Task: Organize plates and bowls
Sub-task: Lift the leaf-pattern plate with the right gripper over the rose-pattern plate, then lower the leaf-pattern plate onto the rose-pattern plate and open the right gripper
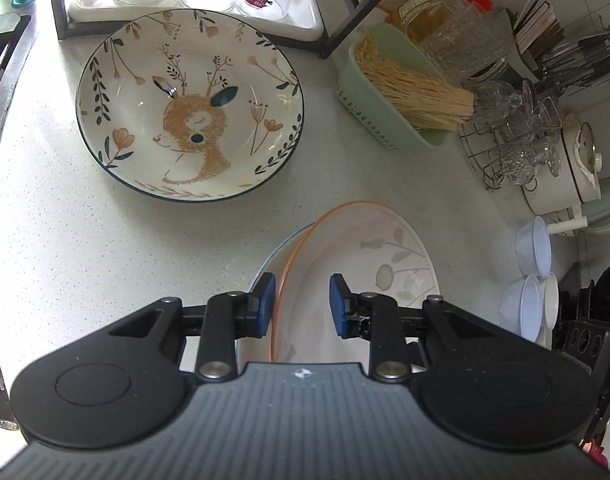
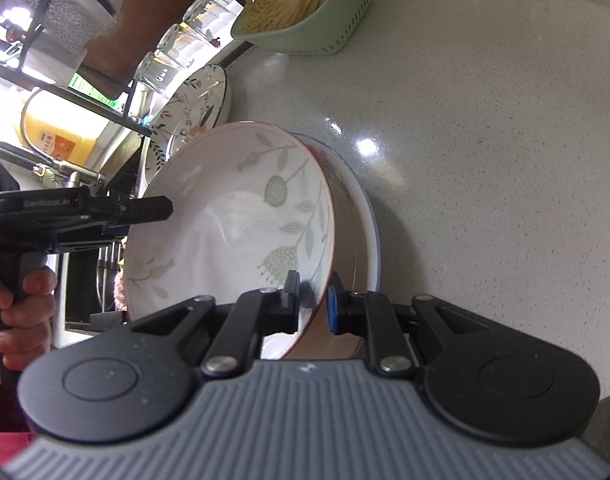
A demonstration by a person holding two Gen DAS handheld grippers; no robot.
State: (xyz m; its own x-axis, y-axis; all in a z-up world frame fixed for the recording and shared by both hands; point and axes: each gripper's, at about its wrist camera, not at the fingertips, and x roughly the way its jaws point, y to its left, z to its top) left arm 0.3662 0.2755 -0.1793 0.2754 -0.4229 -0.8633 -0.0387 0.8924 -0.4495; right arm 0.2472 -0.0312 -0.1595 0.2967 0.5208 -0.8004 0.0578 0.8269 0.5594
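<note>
— Right gripper (image 2: 311, 300) clamped on orange-rimmed bowl (image 2: 233, 216), tilting it off blue-rimmed plate (image 2: 371, 216) beneath, presumably to separate them.
— Left gripper (image 1: 303, 304) parted astride same rim, gripping nothing. Farther off, deer bowl (image 1: 191, 104) resting flat on counter (image 1: 65, 240).

Right gripper (image 2: 309, 300) fingers (image 2: 292, 292) clamp leaf-patterned bowl (image 2: 233, 224) rim; blue-rimmed plate (image 2: 371, 216) beneath.

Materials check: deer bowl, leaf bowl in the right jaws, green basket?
Deer bowl: looks like glazed ceramic, glossy with a printed pattern. Leaf bowl: likely glazed ceramic too, with sheen and an orange rim line. Green basket: probably matte moulded plastic, slotted walls.
</note>
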